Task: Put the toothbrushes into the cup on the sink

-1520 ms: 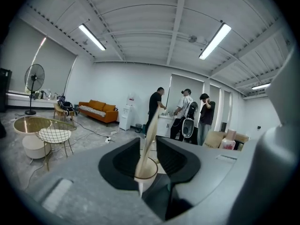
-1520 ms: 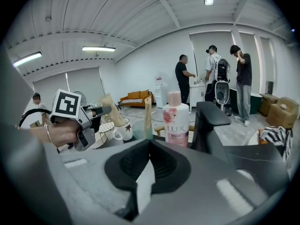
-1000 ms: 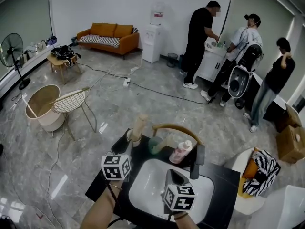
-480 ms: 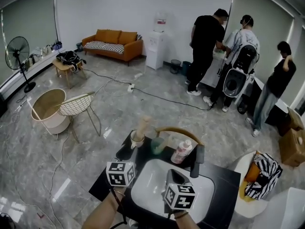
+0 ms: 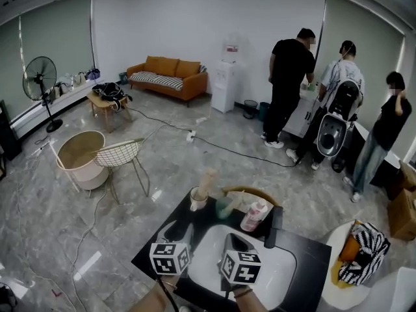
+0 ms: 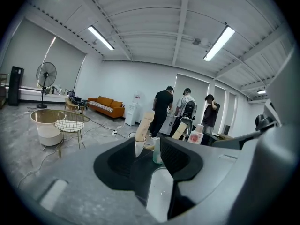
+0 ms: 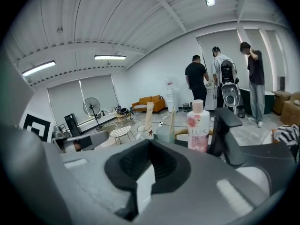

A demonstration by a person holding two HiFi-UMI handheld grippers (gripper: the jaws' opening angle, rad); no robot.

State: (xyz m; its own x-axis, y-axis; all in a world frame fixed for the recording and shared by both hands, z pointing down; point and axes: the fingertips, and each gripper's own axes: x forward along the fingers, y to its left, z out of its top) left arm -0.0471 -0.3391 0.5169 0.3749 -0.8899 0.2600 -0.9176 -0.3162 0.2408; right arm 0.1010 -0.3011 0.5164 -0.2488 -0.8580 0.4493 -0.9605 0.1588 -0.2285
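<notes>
"LUX" read clearly on the pink-capped bottle with the flower label (image 7: 198,125), the only legible word out there; the cubes on both grippers carried nothing but black-and-white square markers. Against a second before, the left gripper (image 6: 149,158) had drawn back from the small white cup (image 5: 197,201) toward the near edge of the black countertop (image 5: 305,252); the right gripper (image 7: 149,146) hung over the white sink basin (image 5: 276,272) much as it had. On to the containers: the white cup stood at the back left of the counter with a tall beige toothbrush box (image 5: 207,181) upright in it, same as earlier; just beside it, the translucent green cup (image 5: 225,208) held a second beige toothbrush box (image 6: 180,130), which leaned out to the right toward the bottle; the black faucet (image 5: 271,226) stood just right of the bottle, at the basin's back rim. The left jaws stood a little apart with nothing between the pads; the right jaws were pressed together, empty.
</notes>
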